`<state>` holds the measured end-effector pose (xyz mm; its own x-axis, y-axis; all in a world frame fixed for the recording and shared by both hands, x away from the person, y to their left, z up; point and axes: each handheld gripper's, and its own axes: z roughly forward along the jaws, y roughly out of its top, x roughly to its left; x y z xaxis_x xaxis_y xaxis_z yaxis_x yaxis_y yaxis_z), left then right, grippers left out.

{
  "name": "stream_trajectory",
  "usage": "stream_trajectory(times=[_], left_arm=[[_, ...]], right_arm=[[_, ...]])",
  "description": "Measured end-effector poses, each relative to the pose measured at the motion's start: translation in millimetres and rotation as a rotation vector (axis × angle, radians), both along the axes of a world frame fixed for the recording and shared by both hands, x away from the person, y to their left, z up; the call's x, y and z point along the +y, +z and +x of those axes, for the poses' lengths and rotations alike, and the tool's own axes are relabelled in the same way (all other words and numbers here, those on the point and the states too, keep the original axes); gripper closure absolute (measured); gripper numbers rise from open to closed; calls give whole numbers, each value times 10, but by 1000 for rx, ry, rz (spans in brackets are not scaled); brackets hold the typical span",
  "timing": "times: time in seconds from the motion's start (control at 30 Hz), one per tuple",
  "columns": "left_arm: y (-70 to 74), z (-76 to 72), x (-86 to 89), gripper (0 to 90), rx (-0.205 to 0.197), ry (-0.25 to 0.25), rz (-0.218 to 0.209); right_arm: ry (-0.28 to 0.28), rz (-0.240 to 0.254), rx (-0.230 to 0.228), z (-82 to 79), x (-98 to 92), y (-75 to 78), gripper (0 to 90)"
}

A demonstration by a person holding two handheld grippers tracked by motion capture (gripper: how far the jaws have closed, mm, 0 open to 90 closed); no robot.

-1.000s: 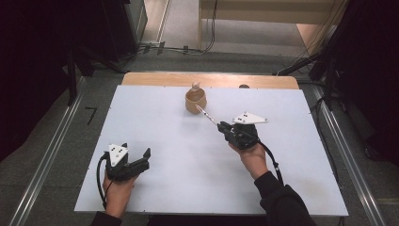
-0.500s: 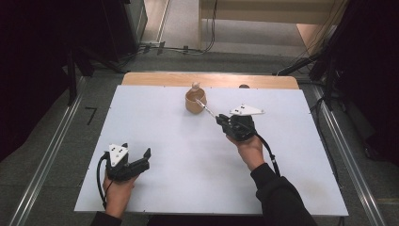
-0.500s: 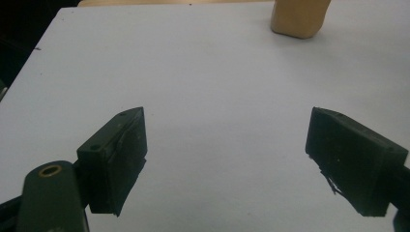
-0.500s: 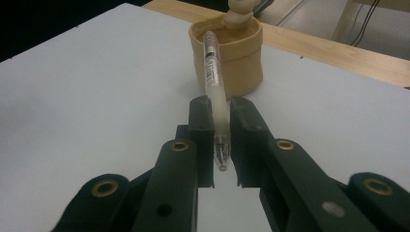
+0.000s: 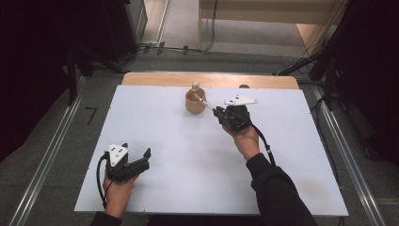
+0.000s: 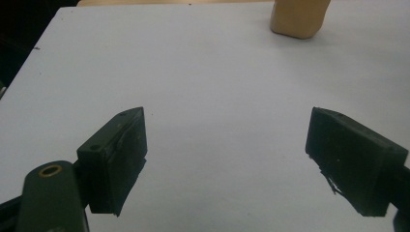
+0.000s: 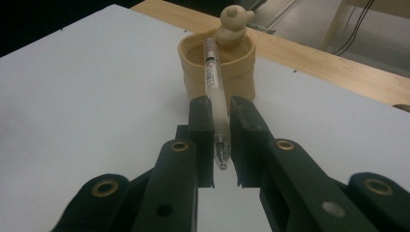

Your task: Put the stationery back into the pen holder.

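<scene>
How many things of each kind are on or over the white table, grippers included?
Grippers: 2, the left gripper resting open on the white table, the right gripper shut on the pen
Pens: 1, the pen, its far end over the cup
Cups: 1, the tan cup with a small figure on its rim
Total: 4

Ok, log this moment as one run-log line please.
right hand-held gripper: shut on clear plastic pen | pen tip over round tan wooden cup | left hand-held gripper: open, nothing between jaws

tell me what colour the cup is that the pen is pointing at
Pale tan, like light wood. The cup shows best in the right gripper view.
</scene>
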<state>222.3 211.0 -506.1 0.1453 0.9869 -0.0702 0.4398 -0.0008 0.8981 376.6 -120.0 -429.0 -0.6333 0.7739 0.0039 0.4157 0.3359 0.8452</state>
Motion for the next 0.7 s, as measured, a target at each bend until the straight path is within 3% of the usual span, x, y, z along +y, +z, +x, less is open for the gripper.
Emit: stream_trajectory(times=[0.7], left_arm=[[3, 2, 0, 157, -2, -9, 0]], right_arm=[[-3, -109, 33, 191, 224, 206, 782]])
